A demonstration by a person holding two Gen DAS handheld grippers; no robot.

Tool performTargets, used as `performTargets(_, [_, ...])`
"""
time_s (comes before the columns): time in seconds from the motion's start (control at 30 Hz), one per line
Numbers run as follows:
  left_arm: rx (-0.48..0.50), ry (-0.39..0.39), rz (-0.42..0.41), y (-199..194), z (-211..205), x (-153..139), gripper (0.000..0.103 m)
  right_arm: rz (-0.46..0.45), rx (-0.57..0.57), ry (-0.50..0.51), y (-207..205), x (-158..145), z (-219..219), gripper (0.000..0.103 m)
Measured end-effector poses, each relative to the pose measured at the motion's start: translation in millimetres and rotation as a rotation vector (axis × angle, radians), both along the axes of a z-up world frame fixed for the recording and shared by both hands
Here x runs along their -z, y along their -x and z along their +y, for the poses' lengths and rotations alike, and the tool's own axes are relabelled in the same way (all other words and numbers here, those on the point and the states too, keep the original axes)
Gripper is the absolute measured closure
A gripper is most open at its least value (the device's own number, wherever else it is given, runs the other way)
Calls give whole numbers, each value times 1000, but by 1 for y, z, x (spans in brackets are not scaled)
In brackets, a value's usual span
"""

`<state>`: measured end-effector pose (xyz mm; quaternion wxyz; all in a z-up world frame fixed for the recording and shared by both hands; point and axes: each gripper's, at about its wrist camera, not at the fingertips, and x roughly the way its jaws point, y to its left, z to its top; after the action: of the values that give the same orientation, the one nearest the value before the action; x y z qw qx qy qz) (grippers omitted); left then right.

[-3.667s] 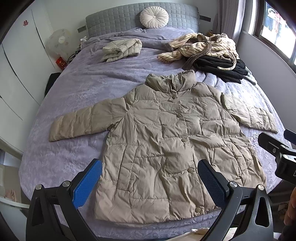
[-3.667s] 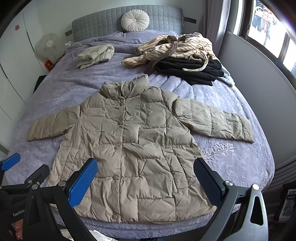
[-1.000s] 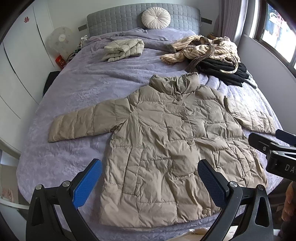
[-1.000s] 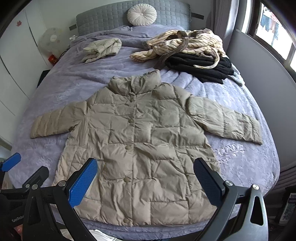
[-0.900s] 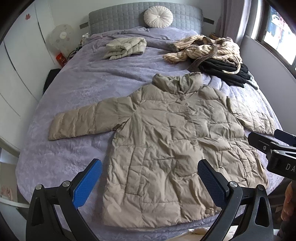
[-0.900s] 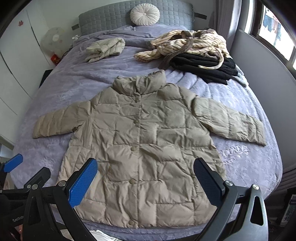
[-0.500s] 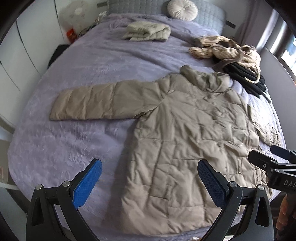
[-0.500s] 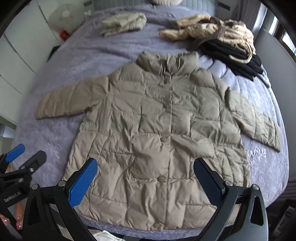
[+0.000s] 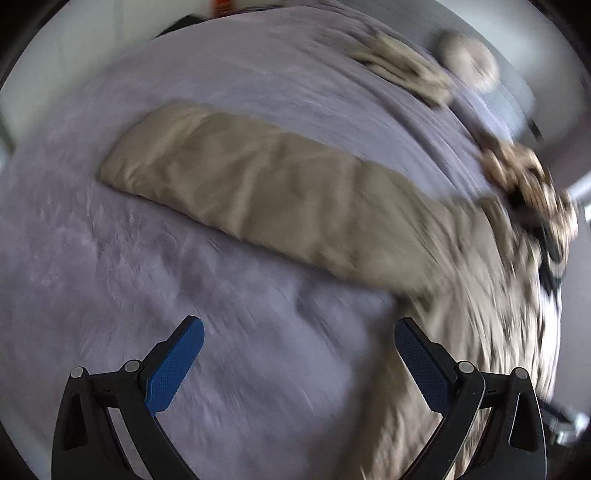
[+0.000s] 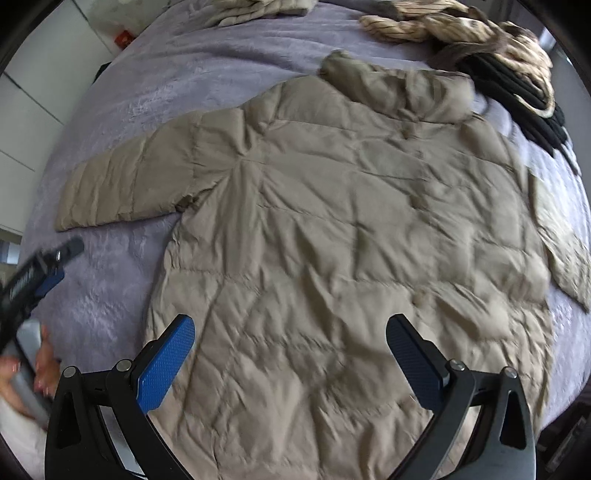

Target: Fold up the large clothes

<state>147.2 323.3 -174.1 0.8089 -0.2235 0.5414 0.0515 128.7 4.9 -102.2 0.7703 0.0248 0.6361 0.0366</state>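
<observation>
On the bed point(image 10: 155, 74), w/ its purple cover, a tan puffer coat point(image 10: 351, 229) lies flat, front up, collar toward the headboard end, hem toward the cameras. One sleeve point(image 10: 129, 184) stretches straight out to the side over the cover; the other sleeve point(image 10: 561, 243) runs down near the opposite bed edge.

Left gripper point(image 9: 299, 358) hovers over bare cover just below that outstretched sleeve point(image 9: 258, 195), jaws wide apart, nothing between the blue pads point(image 9: 173, 369). Coat body shows at the right of this view, beside the right-hand finger. Left view is heavily motion-blurred, so detail is poor. In the right view the left gripper point(image 10: 40, 266) shows at the left edge, near the sleeve cuff but not touching it, w/ the person's hand point(image 10: 40, 369) on its handle.

Right gripper point(image 10: 290, 354) hangs above the coat's lower half, jaws also wide apart, empty; contact w/ fabric can't be told.

Beyond the collar: a pile of striped cream clothes point(image 10: 461, 26) on top of black clothes point(image 10: 524, 107), touching. Further left near the top, a folded beige jacket point(image 10: 258, 9). A round cushion point(image 9: 469, 64) sits blurred at the far end in the left view.
</observation>
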Motion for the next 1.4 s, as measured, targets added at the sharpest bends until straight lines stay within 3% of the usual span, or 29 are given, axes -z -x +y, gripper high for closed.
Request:
performTargets(0.07, [-86, 49, -10, -15, 30, 21, 0, 4, -8, -10, -11, 11, 9, 0])
performTargets(0.37, [-281, 208, -40, -67, 102, 85, 0, -66, -50, -81, -55, 35, 33, 4])
performTargets(0.47, [-337, 189, -61, -77, 111, 88, 2, -73, -52, -139, -73, 41, 39, 21])
performTargets(0.5, [-348, 180, -63, -79, 112, 88, 16, -67, -49, -161, -79, 44, 40, 29])
performTargets(0.53, [-356, 158, -62, -81, 112, 86, 40, -62, -44, -189, -85, 46, 41, 37])
performTargets(0.57, [-351, 140, -56, -84, 110, 86, 54, -61, -37, -213, -91, 49, 41, 43])
performTargets(0.6, [-328, 145, -60, -88, 110, 87, 85, -64, -31, -225, -96, 50, 42, 57])
performTargets(0.63, [-299, 180, -76, -90, 111, 86, 97, -70, -30, -233, -100, 51, 42, 76])
performTargets(0.7, [-280, 186, -106, -88, 114, 76, 97, -90, -35, -246, -110, 52, 45, 90])
performTargets(0.87, [-252, 194, -199, -79, 121, 40, 97, -119, -75, -275, -127, 68, 61, 92])
performTargets(1.03, [-181, 184, -270, -76, 110, 2, 97, -29, -79, -302, -136, 119, 84, 92])
performTargets(1.2, [-39, 141, -358, -85, 61, -43, 97, -15, -32, -347, -143, 144, 77, 93])
performTargets(1.4, [162, 123, -445, -92, -22, -95, 97, 15, 16, -480, -141, 142, 52, 94])
